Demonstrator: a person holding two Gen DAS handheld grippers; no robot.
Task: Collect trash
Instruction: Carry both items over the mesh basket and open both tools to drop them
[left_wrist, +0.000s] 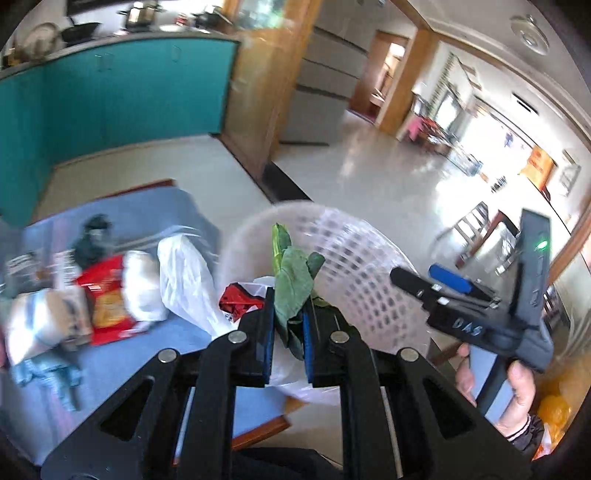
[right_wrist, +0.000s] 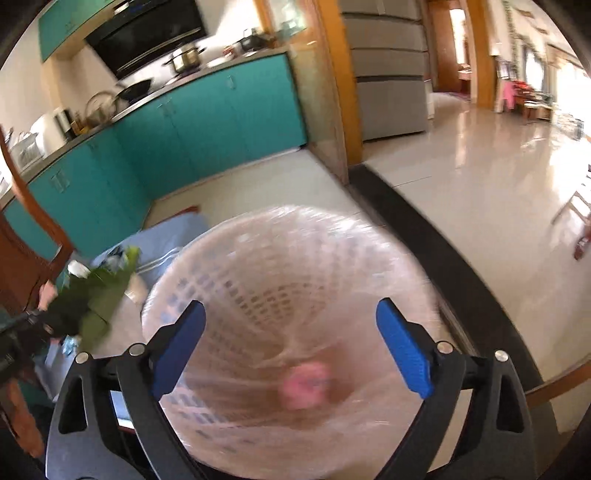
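Observation:
My left gripper (left_wrist: 288, 314) is shut on green vegetable leaves (left_wrist: 293, 280) and holds them up beside the rim of a pale pink lattice basket (left_wrist: 354, 266). The same leaves show at the left of the right wrist view (right_wrist: 99, 295). My right gripper (right_wrist: 291, 350) is open, its blue pads (right_wrist: 404, 350) spread wide just above the basket's mouth (right_wrist: 258, 280); a pink object (right_wrist: 306, 384) lies blurred at the basket's bottom. The right gripper also shows in the left wrist view (left_wrist: 443, 284). Trash lies on the blue-covered table (left_wrist: 155, 210): a red snack bag (left_wrist: 107, 299), a white plastic bag (left_wrist: 184, 280), a red-black wrapper (left_wrist: 236, 299).
Teal kitchen cabinets (right_wrist: 207, 110) stand behind the table. A wooden pillar (right_wrist: 328, 92) and a dark floor threshold (right_wrist: 424, 229) lie to the right, with glossy tiled floor (right_wrist: 480, 166) beyond. Crumpled paper and dark scraps (left_wrist: 92, 236) sit at the table's left.

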